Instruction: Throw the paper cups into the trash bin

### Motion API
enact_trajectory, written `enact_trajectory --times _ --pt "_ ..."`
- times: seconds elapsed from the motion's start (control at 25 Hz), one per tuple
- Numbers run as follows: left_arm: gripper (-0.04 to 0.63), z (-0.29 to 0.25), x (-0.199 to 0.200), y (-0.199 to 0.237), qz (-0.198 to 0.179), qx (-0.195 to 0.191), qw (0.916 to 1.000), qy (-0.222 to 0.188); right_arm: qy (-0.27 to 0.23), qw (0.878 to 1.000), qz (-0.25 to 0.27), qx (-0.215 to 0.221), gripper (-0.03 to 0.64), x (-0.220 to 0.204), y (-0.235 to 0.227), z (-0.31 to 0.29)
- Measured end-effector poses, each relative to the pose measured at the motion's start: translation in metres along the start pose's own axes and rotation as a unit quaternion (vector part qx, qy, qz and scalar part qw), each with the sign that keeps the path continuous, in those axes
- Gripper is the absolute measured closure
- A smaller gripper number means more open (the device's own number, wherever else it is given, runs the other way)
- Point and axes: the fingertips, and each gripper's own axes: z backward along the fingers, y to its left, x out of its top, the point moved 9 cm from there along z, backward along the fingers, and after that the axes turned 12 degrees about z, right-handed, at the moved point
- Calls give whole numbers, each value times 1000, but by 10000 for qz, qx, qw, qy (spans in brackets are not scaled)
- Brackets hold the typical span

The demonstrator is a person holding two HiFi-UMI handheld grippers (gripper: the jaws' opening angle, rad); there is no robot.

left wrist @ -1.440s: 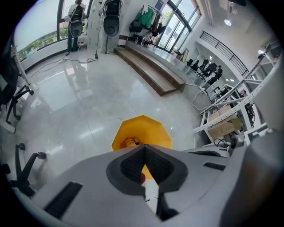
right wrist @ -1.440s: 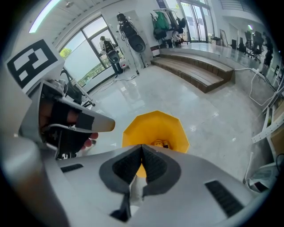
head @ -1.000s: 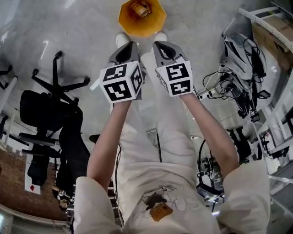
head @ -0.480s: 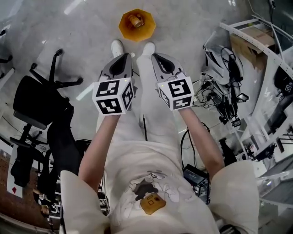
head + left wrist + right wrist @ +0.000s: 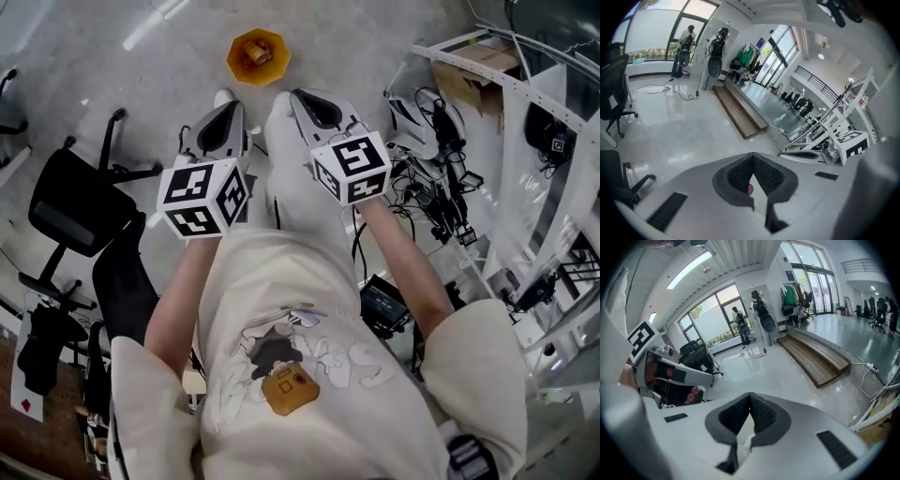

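Left gripper (image 5: pixel 752 158): jaws were pressed together with nothing between them (the dark pads met at their tips).
Right gripper (image 5: pixel 750 397): jaws were likewise closed and empty; it was held just beside the left gripper, roughly level with it.
Trash bin (image 5: pixel 278 73): orange and eight-sided, it stood on the pale floor ahead of both gripper noses and well apart from them, closer to the left gripper's line.
Paper cup (image 5: pixel 256 53): a brownish cup lay inside the trash bin, far beyond the left gripper's tip.
Office chair (image 5: pixel 70 211): black, it stood on the floor out to the left of the left gripper.
Cables (image 5: pixel 441 202): a dark tangle lay to the right of the right gripper.
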Motion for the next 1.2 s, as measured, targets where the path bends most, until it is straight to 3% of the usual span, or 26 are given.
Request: enact_trajectory --times 0.2,0.44,0.64,1.2 --pt "590 42 31 -34 59 -221 9994 -256 -248 9997 41 17 609 46 5 37" --pt "589 76 50 -80 -427 -453 9967 -529 -564 9979 245 180 609 78 12 83" --pt "590 101 47 -88 -649 -486 9943 -687 -549 9969 205 517 609 78 37 97" --pt "589 115 30 -96 -609 -449 9939 -806 -511 9932 198 1030 609 62 59 115"
